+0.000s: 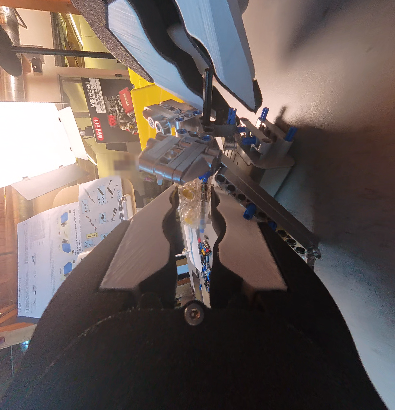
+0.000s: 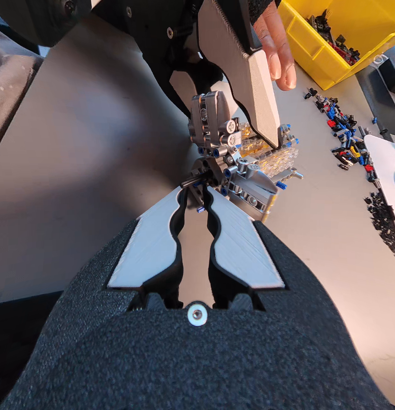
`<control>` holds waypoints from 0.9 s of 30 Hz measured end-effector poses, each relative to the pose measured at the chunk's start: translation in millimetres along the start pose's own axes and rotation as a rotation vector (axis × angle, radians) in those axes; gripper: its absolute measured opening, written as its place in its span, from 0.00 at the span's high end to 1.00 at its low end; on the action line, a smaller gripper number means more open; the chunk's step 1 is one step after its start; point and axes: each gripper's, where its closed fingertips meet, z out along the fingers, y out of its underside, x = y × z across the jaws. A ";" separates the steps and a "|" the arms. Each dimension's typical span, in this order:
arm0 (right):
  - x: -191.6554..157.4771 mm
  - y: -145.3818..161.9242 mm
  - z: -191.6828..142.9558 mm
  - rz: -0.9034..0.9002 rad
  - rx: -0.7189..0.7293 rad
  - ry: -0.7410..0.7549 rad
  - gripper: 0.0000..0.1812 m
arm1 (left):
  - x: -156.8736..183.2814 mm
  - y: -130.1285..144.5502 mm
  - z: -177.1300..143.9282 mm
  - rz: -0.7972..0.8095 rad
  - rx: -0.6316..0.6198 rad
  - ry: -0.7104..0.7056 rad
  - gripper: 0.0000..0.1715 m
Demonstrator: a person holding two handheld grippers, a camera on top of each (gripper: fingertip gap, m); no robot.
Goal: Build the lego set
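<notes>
A grey brick-built engine model [image 2: 243, 177] with blue pins and a clear block with yellow parts inside stands on the pale table [image 2: 303, 277]. My left gripper [image 1: 195, 190] is shut on the clear block [image 1: 192, 206] of the model [image 1: 176, 159]; in the right wrist view its finger [image 2: 263, 111] comes down from above onto the block. My right gripper [image 2: 194, 192] is shut on a thin black axle [image 2: 192, 180] at the model's near end. In the left wrist view the axle [image 1: 207, 97] runs from the right gripper's fingers [image 1: 225, 55] into a hole in the model.
A yellow bin [image 2: 314, 51] of parts stands at the back right. Loose small pieces [image 2: 347, 137] and a pile of black pieces [image 2: 385, 224] lie to the right by a white sheet [image 2: 389, 164]. Instruction sheets [image 1: 54, 255], a printed box [image 1: 110, 111] and a bright lamp panel [image 1: 25, 144] stand beyond. A hand [image 2: 281, 66] holds the left gripper.
</notes>
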 end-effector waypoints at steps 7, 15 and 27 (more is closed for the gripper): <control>-7.1 10.7 -4.4 0.037 -0.040 -0.101 0.92 | 9.9 -9.2 -6.6 0.088 0.073 0.072 0.85; 8.0 32.8 -11.3 0.121 -0.113 -0.096 0.89 | 11.2 -8.5 -4.8 0.039 0.094 0.094 0.85; 29.7 -6.9 -25.6 0.164 0.192 -0.102 0.90 | 7.3 -2.4 -1.4 -0.006 0.120 0.079 0.85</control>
